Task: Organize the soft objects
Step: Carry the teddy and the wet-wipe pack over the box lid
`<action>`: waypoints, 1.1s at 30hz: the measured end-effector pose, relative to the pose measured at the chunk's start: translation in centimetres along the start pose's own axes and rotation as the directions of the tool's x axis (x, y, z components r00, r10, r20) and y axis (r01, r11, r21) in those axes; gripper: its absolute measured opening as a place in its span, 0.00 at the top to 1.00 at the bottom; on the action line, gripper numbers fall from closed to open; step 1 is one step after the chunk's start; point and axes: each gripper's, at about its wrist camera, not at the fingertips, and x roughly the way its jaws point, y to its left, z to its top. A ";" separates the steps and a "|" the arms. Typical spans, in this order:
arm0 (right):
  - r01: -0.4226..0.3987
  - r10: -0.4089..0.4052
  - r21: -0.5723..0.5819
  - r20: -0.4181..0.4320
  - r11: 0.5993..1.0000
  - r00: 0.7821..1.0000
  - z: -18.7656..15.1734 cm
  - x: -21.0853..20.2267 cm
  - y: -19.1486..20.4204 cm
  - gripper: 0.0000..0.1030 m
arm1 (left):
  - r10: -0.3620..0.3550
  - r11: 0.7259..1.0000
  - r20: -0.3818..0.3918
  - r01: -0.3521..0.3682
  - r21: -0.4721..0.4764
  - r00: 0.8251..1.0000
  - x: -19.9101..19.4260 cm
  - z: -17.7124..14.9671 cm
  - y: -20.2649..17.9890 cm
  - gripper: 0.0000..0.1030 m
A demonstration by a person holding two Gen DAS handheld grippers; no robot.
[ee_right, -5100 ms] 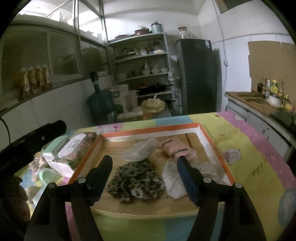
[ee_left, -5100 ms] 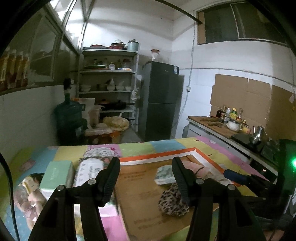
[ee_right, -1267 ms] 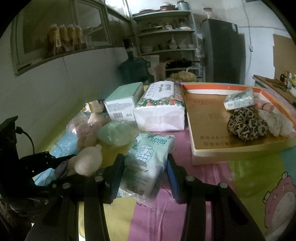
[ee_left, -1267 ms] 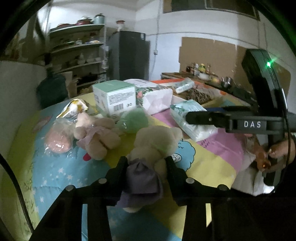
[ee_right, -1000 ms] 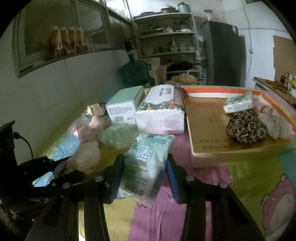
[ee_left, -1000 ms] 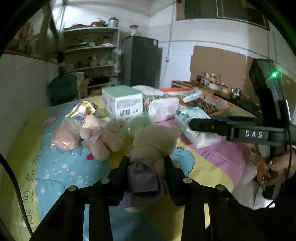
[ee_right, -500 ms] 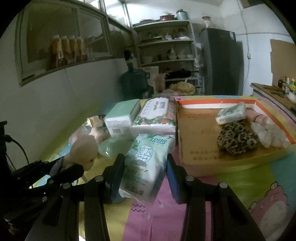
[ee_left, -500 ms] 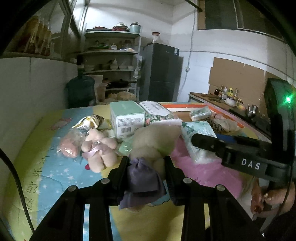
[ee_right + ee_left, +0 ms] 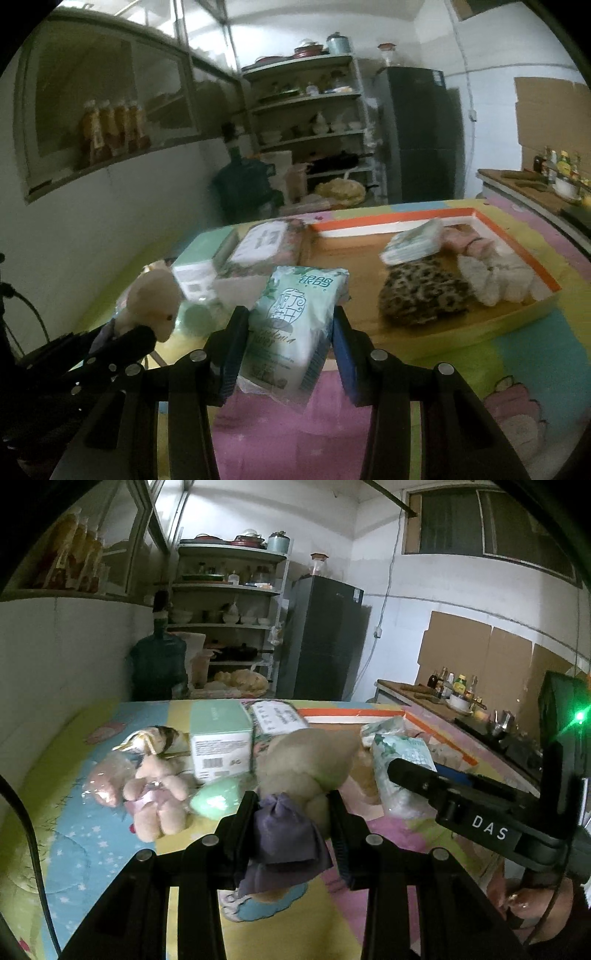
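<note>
Ahead and to the right of your right fingers, the shallow cardboard tray with the orange-and-white rim (image 9: 517,254) holds four soft things: one leopard-print fabric piece (image 9: 421,291), one small pale tissue packet (image 9: 413,240), one pink bundle (image 9: 465,236) and one white lacy piece (image 9: 495,280). Your right gripper (image 9: 288,354) points downward over the patchwork-covered worktop (image 9: 517,369), its fingers pinching the pale green plastic tissue pack (image 9: 295,325), which is lifted clear of the cloth. Your left gripper (image 9: 291,830) points down likewise, fingers clamped on the cream plush bear in a purple dress (image 9: 295,786), held above the worktop. Past the left fingers lie one pink plush bear (image 9: 159,797), one pink wrapped soft ball (image 9: 105,782), one mint-green wrapped soft lump (image 9: 218,797), one mint-green cardboard box (image 9: 221,738) and one floral-wrapped tissue brick (image 9: 277,716), all outside the tray. Your right hand (image 9: 532,901) shows at the lower right of the left view.
</note>
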 end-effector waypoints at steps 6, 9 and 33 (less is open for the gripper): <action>0.027 -0.028 0.019 0.015 0.999 0.999 0.4 -0.7 -2.2 0.56 | -0.020 1.000 -0.002 0.020 -0.011 1.000 0.6 0.8 -1.5 0.63; 0.041 -0.042 0.026 0.028 0.999 0.999 0.7 -1.1 -3.1 0.56 | -0.030 0.999 -0.001 0.030 -0.018 1.000 1.1 1.1 -2.5 0.63; 0.140 -0.148 0.099 0.079 0.985 0.986 2.5 -2.5 -11.6 0.56 | -0.068 0.997 0.008 0.068 -0.041 0.998 6.5 4.3 -8.2 0.63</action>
